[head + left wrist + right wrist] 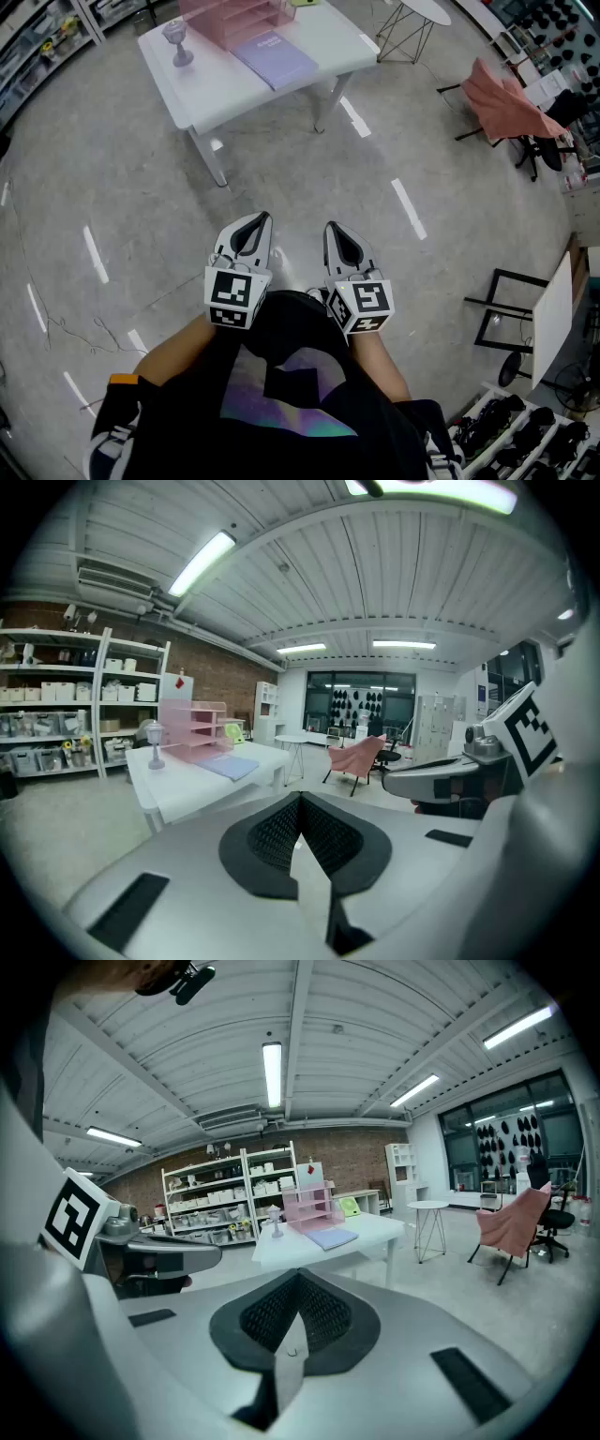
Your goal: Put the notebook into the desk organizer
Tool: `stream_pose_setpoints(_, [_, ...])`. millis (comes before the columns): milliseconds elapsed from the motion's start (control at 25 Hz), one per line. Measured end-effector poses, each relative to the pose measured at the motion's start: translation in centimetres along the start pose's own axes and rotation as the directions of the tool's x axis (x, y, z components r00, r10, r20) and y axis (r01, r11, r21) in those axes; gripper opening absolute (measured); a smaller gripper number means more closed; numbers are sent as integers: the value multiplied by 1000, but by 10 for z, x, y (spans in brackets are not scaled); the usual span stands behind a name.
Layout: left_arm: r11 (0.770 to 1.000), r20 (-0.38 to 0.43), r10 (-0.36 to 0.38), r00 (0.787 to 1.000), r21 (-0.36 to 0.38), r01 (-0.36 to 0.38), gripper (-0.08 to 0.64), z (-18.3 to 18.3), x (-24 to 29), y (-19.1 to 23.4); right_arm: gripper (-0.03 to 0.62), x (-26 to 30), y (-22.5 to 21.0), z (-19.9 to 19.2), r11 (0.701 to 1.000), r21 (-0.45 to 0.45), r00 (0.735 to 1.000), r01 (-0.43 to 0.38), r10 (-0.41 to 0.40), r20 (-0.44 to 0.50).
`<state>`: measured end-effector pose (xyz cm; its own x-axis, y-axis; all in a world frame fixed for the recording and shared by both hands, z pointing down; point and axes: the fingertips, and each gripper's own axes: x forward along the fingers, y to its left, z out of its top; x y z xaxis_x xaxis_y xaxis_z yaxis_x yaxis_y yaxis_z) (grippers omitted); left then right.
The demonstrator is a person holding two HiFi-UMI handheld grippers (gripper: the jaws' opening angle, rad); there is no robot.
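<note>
A lilac notebook [276, 56] lies flat on the white table [216, 89], just in front of the pink desk organizer [232, 19]. Both show small and far in the left gripper view, notebook [230, 767] and organizer [191, 729], and in the right gripper view, notebook [332, 1237] and organizer [309, 1206]. My left gripper [257, 223] and right gripper [331, 230] are held side by side close to my body, well short of the table, over the floor. Both are shut with nothing between the jaws.
A small grey lamp-like ornament [177, 43] stands on the table's left part. A round wire-legged side table [412, 23] and a chair draped in pink cloth [502, 98] stand to the right. Shelving [220, 1199] lines the brick wall behind. A black-framed board [534, 319] stands at right.
</note>
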<state>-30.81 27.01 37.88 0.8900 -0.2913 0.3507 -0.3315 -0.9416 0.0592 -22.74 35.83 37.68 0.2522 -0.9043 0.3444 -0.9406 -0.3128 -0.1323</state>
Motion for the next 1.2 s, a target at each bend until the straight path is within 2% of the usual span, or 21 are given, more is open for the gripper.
stream_pose_setpoints(400, [1000,20,-22,1000,9,22,8,6,-5,17,15,6,12,8,999,-12,999,38,-38,13])
stream_pose_setpoints(760, [999,32,-31,999,-12,31,8,8,-8,47,15,23,32,18,998,-32,998,56,-56,15])
stream_pose_setpoints(1000, [998,21,-17,1000,-56,18,9,8,7,70,15,42,25,25,997,-35,998,67,-67,13])
stream_pose_setpoints(1200, [997,23,26,999,-67,-25,11,20,25,91,15,72,12,38,998,-46,999,40,-40,16])
